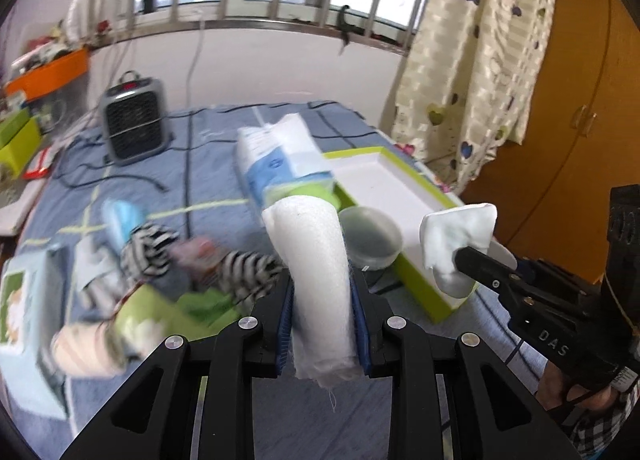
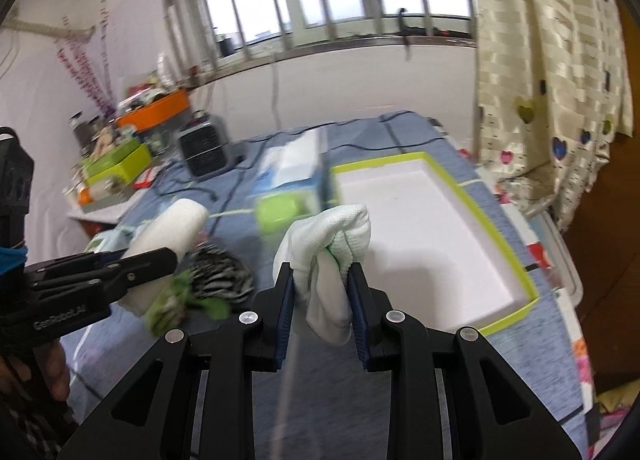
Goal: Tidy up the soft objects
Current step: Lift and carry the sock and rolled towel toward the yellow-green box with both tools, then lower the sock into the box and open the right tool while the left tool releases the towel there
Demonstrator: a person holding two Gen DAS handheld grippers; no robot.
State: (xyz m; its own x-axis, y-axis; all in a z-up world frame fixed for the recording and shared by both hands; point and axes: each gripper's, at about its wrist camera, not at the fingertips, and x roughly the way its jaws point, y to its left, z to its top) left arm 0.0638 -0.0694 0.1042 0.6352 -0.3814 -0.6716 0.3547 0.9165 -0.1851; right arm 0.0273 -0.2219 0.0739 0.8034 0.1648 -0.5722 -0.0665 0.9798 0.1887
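Note:
My left gripper is shut on a white rolled towel, which sticks up and forward above the blue bedspread. The same roll shows at the left of the right wrist view, held by the left gripper. My right gripper is shut on a bunched white and pale green cloth. That cloth hangs over the near corner of the green-rimmed white tray in the left wrist view, pinched by the right gripper. A zebra-striped soft item and green fabric lie on the bed.
A clear plastic cup stands beside the tray. A blue-and-white wrapped pack lies behind it. A grey heater with cables sits further back. A tissue box is at the left. Curtain and wooden wardrobe are on the right.

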